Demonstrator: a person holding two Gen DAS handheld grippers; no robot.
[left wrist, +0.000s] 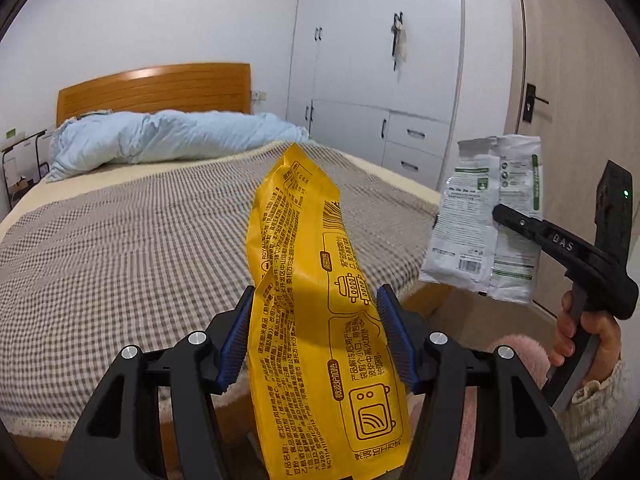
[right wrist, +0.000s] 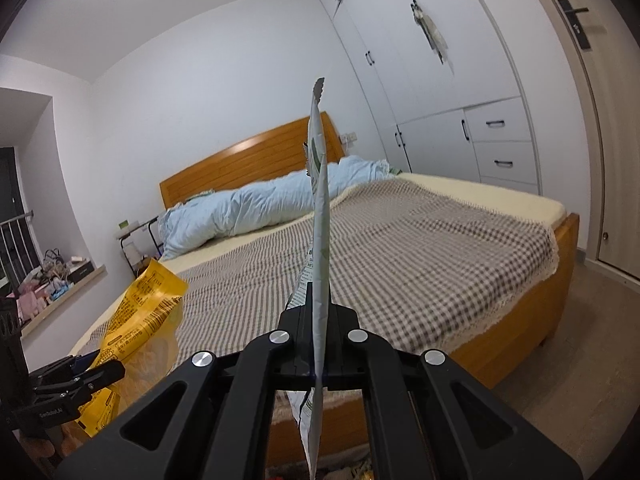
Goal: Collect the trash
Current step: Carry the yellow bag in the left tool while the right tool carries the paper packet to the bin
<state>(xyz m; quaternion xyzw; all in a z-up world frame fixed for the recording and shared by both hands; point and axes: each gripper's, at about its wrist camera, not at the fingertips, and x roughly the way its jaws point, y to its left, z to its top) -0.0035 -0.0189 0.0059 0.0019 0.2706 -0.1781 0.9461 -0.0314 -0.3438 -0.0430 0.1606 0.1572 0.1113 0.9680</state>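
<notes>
A long yellow food bag point(left wrist: 312, 280) stands up between the blue pads of my left gripper point(left wrist: 316, 298), which is shut on its lower part. The same bag point(right wrist: 148, 304) and left gripper point(right wrist: 106, 370) show at the lower left of the right wrist view. My right gripper point(right wrist: 318, 312) is shut on a crumpled white and green wrapper point(right wrist: 320, 208), seen edge-on there. In the left wrist view that wrapper point(left wrist: 472, 216) hangs from the right gripper point(left wrist: 500, 212), held by a hand point(left wrist: 588, 336) at the right edge. Both pieces of trash are in the air near the foot of the bed.
A bed with a grey checked cover point(left wrist: 140, 240) and a light blue duvet point(left wrist: 168, 136) fills the room ahead, with a wooden headboard point(left wrist: 156, 88). White wardrobes point(left wrist: 380, 80) and a door point(left wrist: 560, 100) stand to the right. A cluttered windowsill point(right wrist: 60, 280) lies left.
</notes>
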